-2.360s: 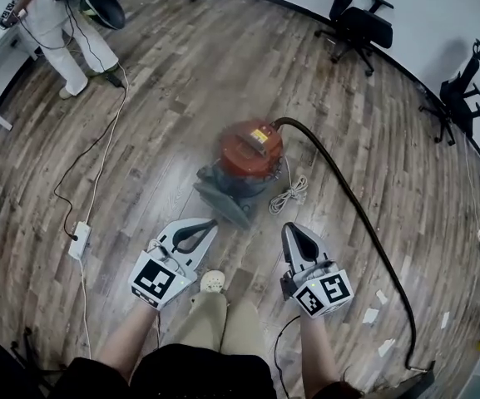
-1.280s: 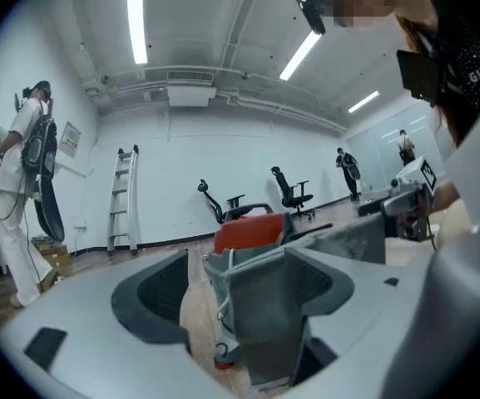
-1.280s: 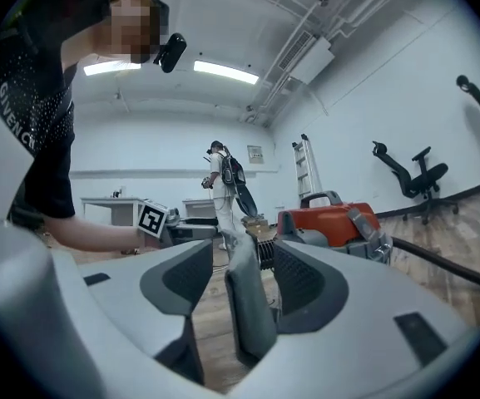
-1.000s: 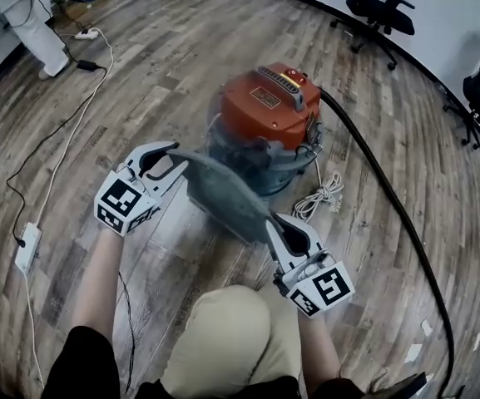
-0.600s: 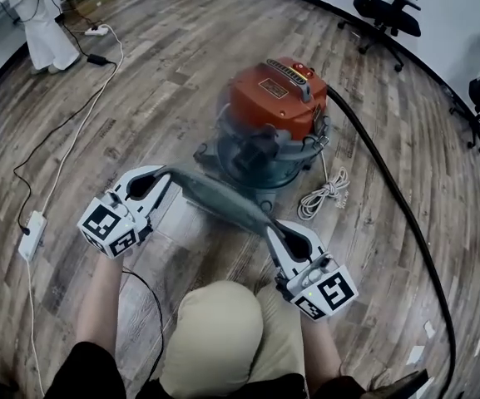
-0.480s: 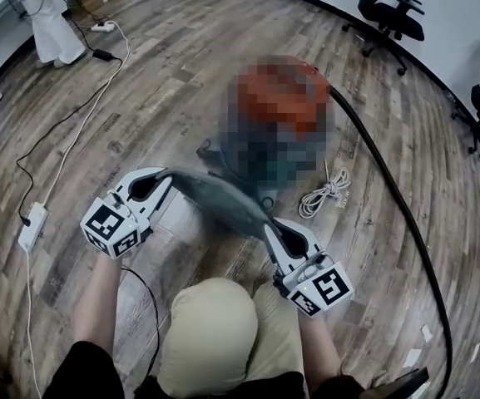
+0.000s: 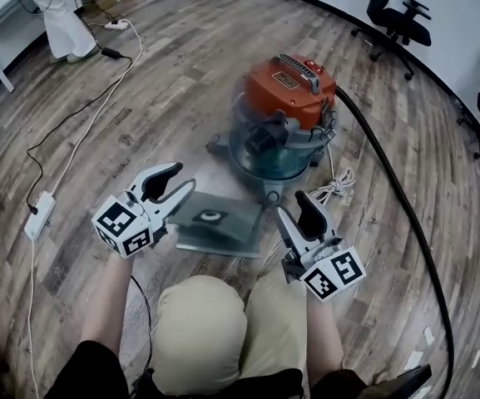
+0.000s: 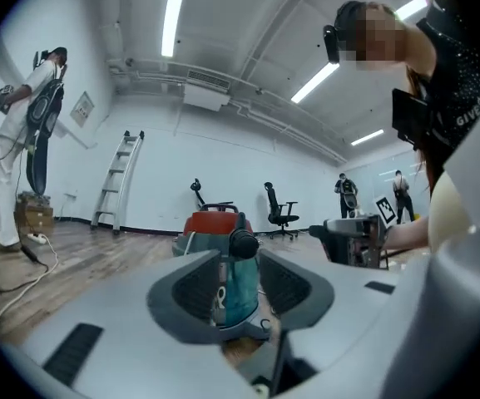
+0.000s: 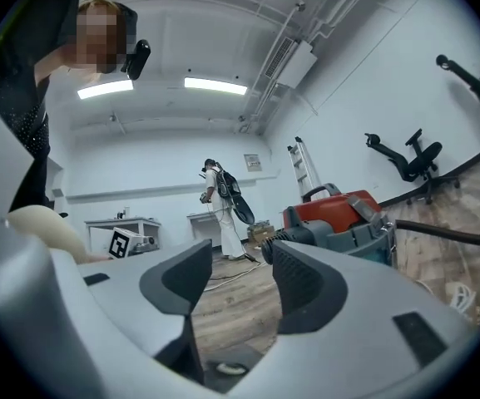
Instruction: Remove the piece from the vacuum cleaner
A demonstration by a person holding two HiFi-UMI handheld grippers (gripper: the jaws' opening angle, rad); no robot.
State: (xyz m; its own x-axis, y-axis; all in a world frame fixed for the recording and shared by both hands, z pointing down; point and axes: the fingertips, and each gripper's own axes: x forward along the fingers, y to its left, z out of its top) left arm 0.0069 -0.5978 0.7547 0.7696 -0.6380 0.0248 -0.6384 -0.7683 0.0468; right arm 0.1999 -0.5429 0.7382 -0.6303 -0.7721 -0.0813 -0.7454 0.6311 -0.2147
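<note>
Both hand-held grippers opening over the floor, empty.
Left hand-held gripper (image 7: 183,178) and right hand-held gripper (image 7: 294,204) hold nothing; the flat grey plastic panel with a round hole (image 7: 216,223) lies on the wooden floor (image 7: 140,98) between them, near the orange-lidded canister vacuum cleaner (image 7: 283,115).

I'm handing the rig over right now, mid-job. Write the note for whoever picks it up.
Left gripper: jaws opening, nothing between them, at the left edge of the flat grey rectangular piece with a round hole.
Right gripper: jaws opening, empty, just right of that piece.
The piece lies flat on the wooden floor, in front of the orange-lidded vacuum cleaner with a translucent tub and apart from it.
Done: the piece is off the vacuum and down on the floor.
Left: probably only drawing both grippers clear.
</note>
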